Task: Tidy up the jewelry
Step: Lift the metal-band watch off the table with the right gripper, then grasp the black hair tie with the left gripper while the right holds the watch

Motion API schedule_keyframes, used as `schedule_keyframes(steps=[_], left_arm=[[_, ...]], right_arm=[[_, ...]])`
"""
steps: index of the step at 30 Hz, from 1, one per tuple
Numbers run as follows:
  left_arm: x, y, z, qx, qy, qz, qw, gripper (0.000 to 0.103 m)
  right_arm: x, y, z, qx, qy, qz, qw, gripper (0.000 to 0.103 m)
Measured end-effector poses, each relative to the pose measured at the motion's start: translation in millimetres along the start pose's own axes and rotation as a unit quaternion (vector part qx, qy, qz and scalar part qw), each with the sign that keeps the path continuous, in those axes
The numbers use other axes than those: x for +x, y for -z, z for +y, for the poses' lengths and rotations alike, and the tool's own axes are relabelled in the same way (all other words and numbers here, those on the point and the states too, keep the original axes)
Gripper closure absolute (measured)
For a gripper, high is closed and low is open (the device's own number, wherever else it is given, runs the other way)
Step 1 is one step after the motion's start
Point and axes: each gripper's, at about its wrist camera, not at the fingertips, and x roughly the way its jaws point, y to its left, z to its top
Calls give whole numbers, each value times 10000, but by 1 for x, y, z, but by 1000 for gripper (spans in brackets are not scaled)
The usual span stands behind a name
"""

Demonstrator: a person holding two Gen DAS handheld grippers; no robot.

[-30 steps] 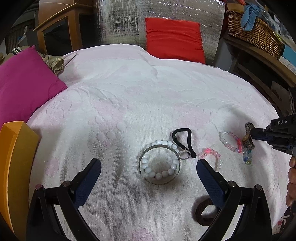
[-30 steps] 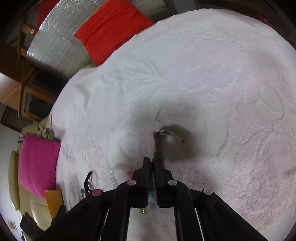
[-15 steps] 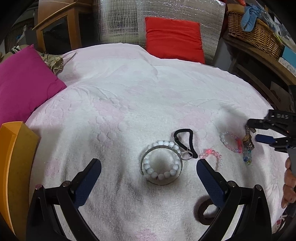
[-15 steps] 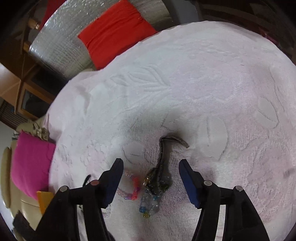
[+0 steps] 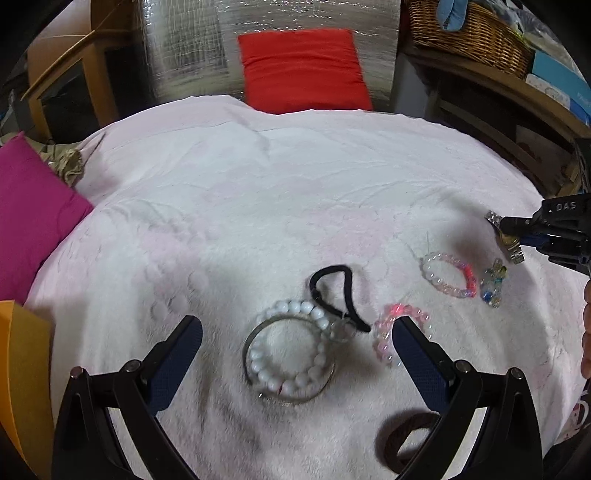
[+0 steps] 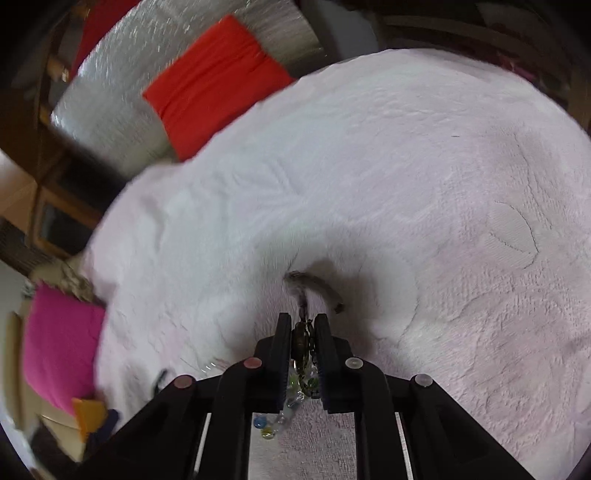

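Up on the shelf at the right, a wicker basket holds a blue cloth. Its other things are too blurry to tell.

Down on the bed, a soft white blanket covers the top, with leaf shapes pressed into it. A red pillow leans on a shiny silver sheet at the far edge. A pink pillow lies at the left edge, and an orange thing pokes in at the near left corner. A wooden stand is behind the bed on the left.

The jewelry lies toward the near edge. A white bead bracelet sits inside a thin metal bangle. A black hair tie touches them, with a small ring at its end. Just to the right is a pink bead bracelet. Farther right lies a clear and pink bracelet, and beside it a bunch of colored glass beads. A brown loop lies at the near edge.

The right claw is closed tight on a metal watch near the right edge. The watch band sticks out past the tips and curls over the blanket. The watch face looks dark gold.

The left claw is wide open and holds nothing. It hangs above the white bead bracelet, with one finger over the pink bead bracelet.
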Motion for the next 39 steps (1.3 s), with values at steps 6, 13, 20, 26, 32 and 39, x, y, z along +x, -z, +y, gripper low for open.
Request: schedule_keyframes(steps=[6, 13, 20, 26, 32, 39], left_arm=[[-3, -9, -3, 173, 261, -109, 9995, 1], [-1, -10, 9, 293, 456, -84, 9985, 1], [14, -18, -4, 232, 341, 14, 9991, 1], [31, -28, -9, 143, 310, 205, 9992, 32], [48, -31, -10, 70, 403, 468, 9981, 76], [29, -35, 2, -157, 558, 115, 9983, 96]], right_arm=[[-13, -4, -12, 134, -202, -25, 9997, 89], [0, 0, -25, 239, 81, 231, 9994, 89], [9, 6, -20, 192, 135, 331, 9992, 89], [12, 7, -20, 181, 149, 343, 9991, 89], [10, 10, -16, 72, 208, 306, 9993, 89], [2, 13, -10, -83, 116, 139, 9998, 89]])
